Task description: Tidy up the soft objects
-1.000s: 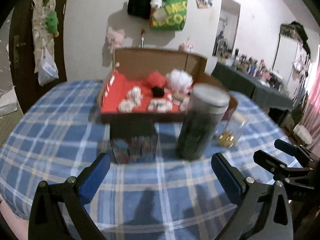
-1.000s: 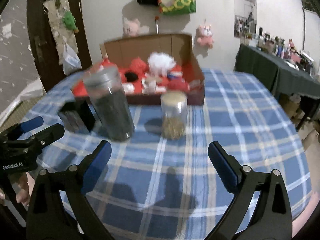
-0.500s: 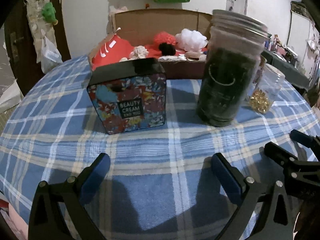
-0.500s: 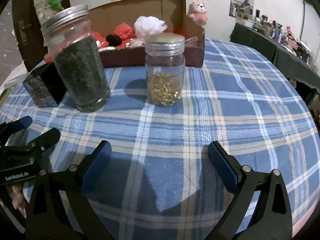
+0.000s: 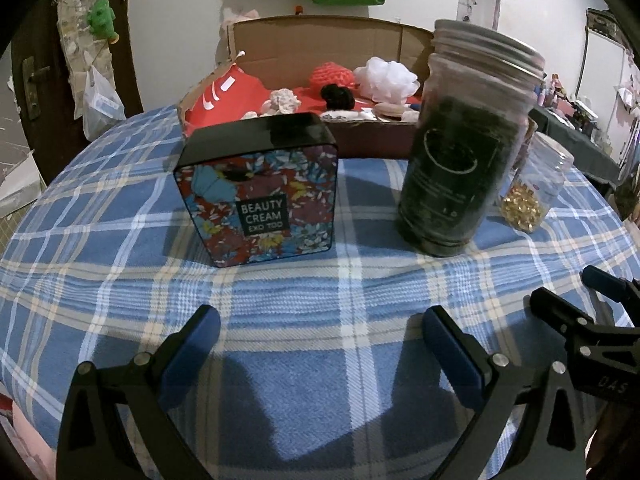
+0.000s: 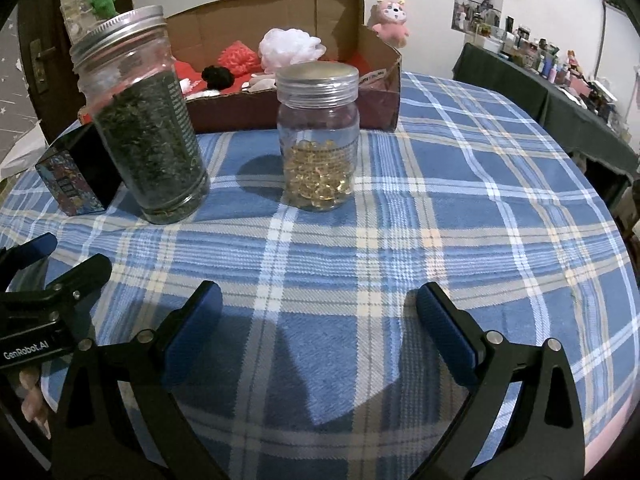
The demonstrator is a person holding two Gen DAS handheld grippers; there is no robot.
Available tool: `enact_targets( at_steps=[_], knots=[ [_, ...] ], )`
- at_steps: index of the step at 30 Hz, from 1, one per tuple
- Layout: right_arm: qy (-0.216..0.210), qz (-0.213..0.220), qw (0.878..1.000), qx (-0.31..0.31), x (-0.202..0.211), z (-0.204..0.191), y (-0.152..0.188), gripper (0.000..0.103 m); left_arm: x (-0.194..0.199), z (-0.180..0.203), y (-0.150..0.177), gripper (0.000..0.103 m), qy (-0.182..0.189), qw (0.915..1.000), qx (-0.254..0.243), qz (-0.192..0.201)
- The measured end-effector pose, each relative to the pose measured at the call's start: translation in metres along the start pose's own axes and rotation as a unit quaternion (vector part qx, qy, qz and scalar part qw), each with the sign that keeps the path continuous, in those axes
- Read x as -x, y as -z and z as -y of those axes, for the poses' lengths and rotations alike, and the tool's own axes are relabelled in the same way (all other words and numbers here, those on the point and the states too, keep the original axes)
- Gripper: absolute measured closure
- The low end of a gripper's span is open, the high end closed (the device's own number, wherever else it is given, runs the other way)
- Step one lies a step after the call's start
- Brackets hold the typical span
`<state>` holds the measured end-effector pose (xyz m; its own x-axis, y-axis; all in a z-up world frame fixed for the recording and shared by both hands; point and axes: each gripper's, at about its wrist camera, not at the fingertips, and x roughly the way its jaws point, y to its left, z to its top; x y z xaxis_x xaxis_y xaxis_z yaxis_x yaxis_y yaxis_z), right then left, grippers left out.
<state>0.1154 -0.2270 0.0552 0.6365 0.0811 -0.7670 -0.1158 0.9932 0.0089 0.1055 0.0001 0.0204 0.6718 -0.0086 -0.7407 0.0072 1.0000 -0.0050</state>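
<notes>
A cardboard box (image 5: 312, 36) with a red lining stands at the table's far side. In it lie soft things: a white pouf (image 5: 386, 80), a red knitted ball (image 5: 332, 76), a black scrunchie (image 5: 339, 96) and a small cream piece (image 5: 285, 101). The right wrist view shows the same box (image 6: 280, 12) and white pouf (image 6: 290, 48). My left gripper (image 5: 320, 344) hangs open and empty over the near cloth, in front of a floral tin (image 5: 260, 196). Beside it my right gripper (image 6: 318, 320) is open and empty too, short of the small jar (image 6: 318, 136).
A tall jar of dark leaves (image 5: 460, 152) stands right of the tin; the small jar of golden beads (image 5: 528, 192) is behind it. Blue plaid cloth (image 6: 460, 208) covers the round table. A dark side table (image 6: 560, 92) with bottles stands at right. Bags hang on the wall.
Both grippers have dropped lower and moved in toward the table; the tin and the jars now loom larger. Both stay open and hold nothing.
</notes>
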Motion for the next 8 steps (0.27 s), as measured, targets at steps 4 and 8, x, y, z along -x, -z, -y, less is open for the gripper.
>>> enact_targets(
  at_steps=[4,8],
  knots=[
    [0.001,0.000,1.000,0.000,-0.0002,0.0004,-0.0006,0.003,0.0002,-0.0001,0.0001,0.000,0.000,1.0000,0.000,0.000],
    [0.001,0.000,1.000,0.000,-0.0004,0.0004,-0.0006,0.003,0.0001,0.0000,-0.0001,0.000,0.000,1.0000,0.000,0.000]
  ],
)
